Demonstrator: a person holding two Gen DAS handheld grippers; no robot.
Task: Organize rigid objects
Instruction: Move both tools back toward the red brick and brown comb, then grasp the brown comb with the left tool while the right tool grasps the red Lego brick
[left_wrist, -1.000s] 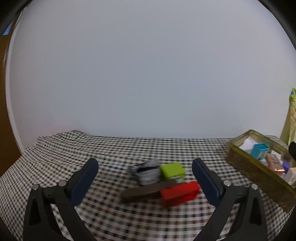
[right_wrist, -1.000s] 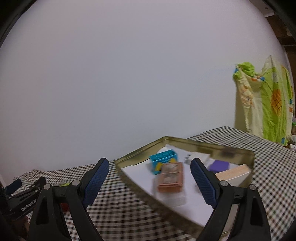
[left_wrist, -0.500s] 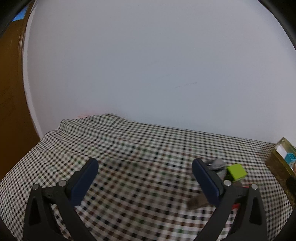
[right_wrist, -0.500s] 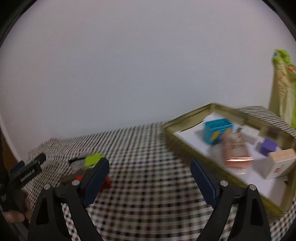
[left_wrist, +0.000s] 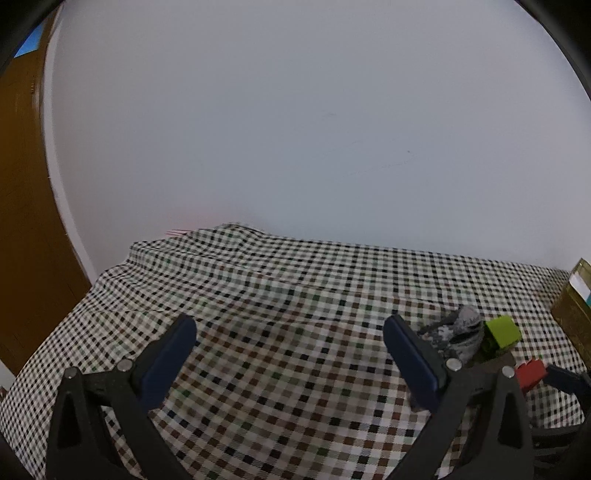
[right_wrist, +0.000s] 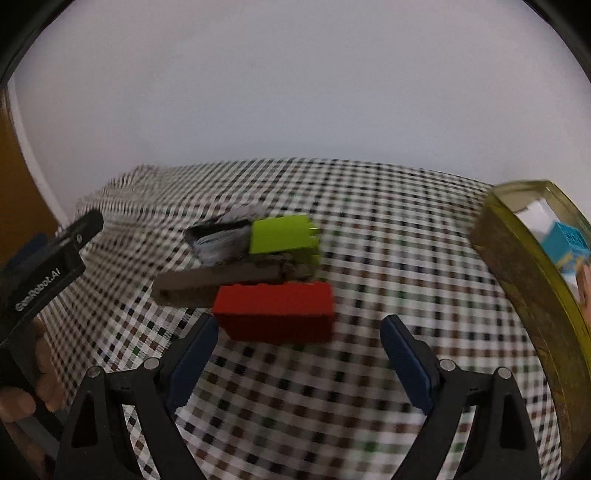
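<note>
**Four pieces wait on the cloth, the tin is partly filled**

Left wrist view: the left gripper (left_wrist: 288, 343) hangs over a bare part of the desk (left_wrist: 280, 295), which is covered with a soft checked cloth, a little wrinkled at the far edge. Its blue fingers (left_wrist: 410, 354) stand wide apart and nothing is between them. To the right, beside the right finger, lies a small heap: a grey speckled piece (left_wrist: 463, 332) of rough, stone-like look, a lime-green block (left_wrist: 502, 332) with hard flat faces, and a corner of a red block (left_wrist: 530, 371). A tip of the right gripper reaches in close to this red corner. At the far right edge I see the wall of the gold tin (left_wrist: 570, 317).

Right wrist view: the right gripper (right_wrist: 299, 343) points down at the heap, fingers (right_wrist: 406, 358) wide apart and holding nothing. The red block (right_wrist: 275, 314) is a long plastic brick with studs on top, and it lies just ahead of the fingers, near the left one. Behind it lies a flat grey-brown bar (right_wrist: 218, 284); the lime-green block (right_wrist: 282, 234) and the grey piece (right_wrist: 221, 242) are behind that. The gold tin (right_wrist: 517, 266), of worn metal, already contains a blue box (right_wrist: 565, 242) and some other things which I cannot make out.

As I judge it, the work is partly done: the four pieces of the heap remain outside the tin, and the red block seems the next one.
</note>
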